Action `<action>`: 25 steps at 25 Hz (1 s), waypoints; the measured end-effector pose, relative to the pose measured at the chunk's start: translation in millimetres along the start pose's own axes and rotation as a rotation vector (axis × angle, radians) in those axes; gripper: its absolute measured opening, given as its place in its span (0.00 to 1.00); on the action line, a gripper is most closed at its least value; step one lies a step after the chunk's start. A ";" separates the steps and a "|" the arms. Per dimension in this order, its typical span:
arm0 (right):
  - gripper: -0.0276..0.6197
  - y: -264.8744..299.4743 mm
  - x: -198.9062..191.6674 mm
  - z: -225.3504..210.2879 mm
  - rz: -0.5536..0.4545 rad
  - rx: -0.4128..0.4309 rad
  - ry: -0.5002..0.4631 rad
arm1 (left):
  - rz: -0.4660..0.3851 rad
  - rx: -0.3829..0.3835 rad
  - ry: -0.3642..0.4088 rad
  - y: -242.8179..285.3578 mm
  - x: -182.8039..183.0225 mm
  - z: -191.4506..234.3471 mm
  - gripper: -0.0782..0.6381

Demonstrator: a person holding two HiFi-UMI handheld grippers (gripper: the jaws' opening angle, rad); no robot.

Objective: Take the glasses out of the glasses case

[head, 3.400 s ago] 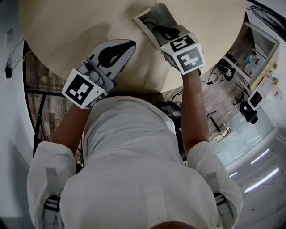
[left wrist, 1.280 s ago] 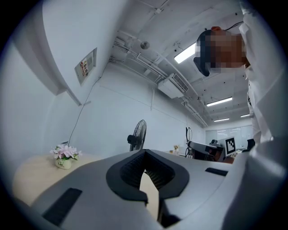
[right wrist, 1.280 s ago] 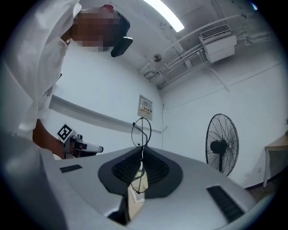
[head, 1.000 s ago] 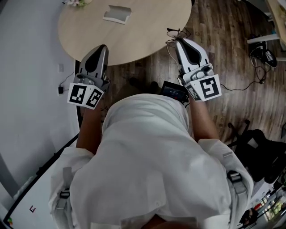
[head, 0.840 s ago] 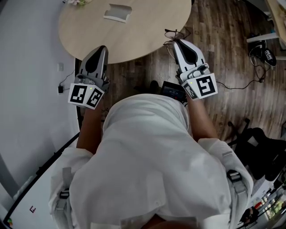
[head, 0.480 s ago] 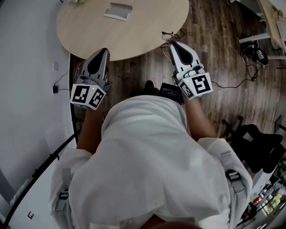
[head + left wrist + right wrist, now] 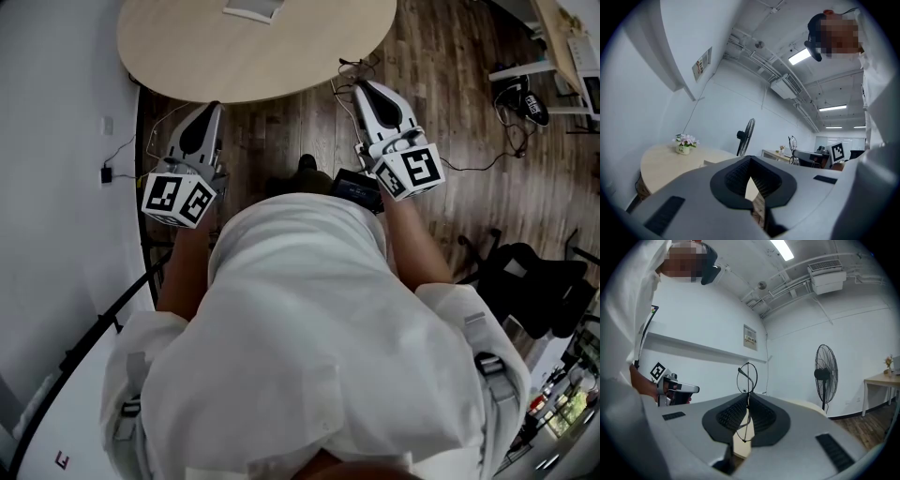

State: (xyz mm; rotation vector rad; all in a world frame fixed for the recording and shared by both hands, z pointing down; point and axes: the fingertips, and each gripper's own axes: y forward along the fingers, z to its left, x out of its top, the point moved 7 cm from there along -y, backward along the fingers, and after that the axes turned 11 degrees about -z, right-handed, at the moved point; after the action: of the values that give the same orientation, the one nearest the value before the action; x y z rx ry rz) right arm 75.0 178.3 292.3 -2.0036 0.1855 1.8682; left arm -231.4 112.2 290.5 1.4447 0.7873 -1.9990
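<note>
Glasses [image 7: 747,380] between clenched jaws of right gripper [image 7: 748,400]; left gripper [image 7: 750,161] jaws together, empty.

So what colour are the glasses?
The glasses are thin black wire, clearest in the right gripper view.

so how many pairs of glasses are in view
1. A thin wire pair is pinched in the right claw, beside the table. The left claw holds none. The case on the table is cut off, so its inside is hidden.
</note>
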 end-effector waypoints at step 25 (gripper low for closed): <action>0.09 -24.3 2.1 32.1 -0.002 -0.095 -0.025 | -0.008 -0.148 -0.081 -4.7 -5.4 10.4 0.12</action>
State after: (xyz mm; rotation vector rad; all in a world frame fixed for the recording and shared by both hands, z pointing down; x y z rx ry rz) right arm 54.1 212.7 294.0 -2.0408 0.0892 1.9338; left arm -240.0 108.3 299.0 1.2703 0.8875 -1.9484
